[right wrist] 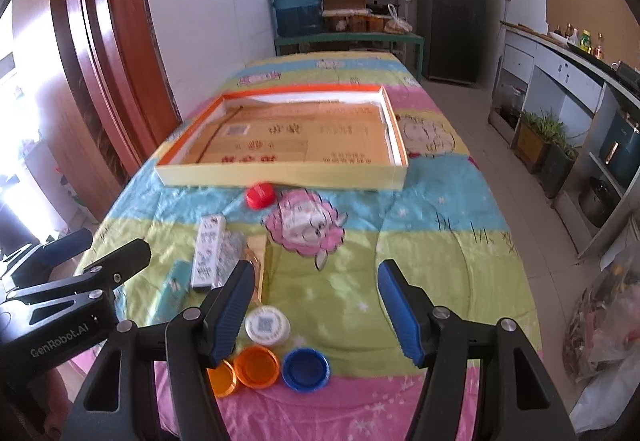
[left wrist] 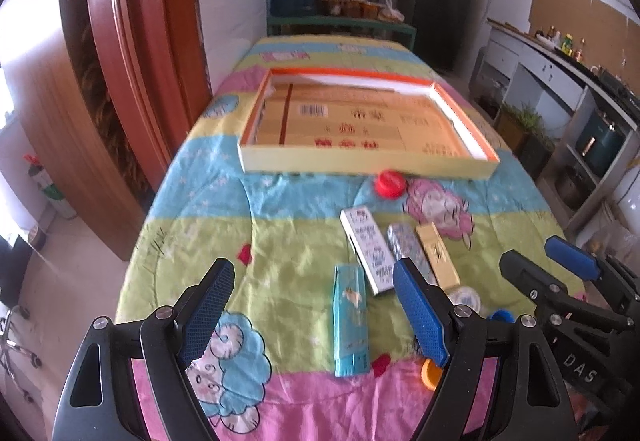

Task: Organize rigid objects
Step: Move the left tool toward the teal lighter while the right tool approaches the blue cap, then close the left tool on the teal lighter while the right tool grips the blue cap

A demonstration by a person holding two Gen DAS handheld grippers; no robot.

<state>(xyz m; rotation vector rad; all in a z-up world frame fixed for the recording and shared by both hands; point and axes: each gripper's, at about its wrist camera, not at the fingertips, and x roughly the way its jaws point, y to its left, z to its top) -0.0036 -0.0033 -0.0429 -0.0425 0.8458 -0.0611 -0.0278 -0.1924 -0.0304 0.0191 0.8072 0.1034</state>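
A shallow cardboard tray (left wrist: 360, 165) (right wrist: 280, 175) with an orange inner rim lies across the middle of the table. A red cap (left wrist: 389, 183) (right wrist: 260, 195) sits just in front of it. Closer lie a white box (left wrist: 366, 249) (right wrist: 208, 249), a silver box (left wrist: 406, 245), a yellow box (left wrist: 436, 253) and a teal box (left wrist: 351, 321). A white cap (right wrist: 267, 325), two orange caps (right wrist: 256, 366) and a blue cap (right wrist: 306, 368) rest near the front edge. My left gripper (left wrist: 316, 311) hovers open over the teal box. My right gripper (right wrist: 316, 313) stands open above the caps, holding nothing.
The table wears a colourful cartoon-sheep cloth (right wrist: 440, 241). A wooden door (left wrist: 120, 61) stands at the left. A water jug (right wrist: 297, 3), shelves and a dark fridge (right wrist: 450, 9) are behind. A counter (right wrist: 580, 81) with plants runs along the right.
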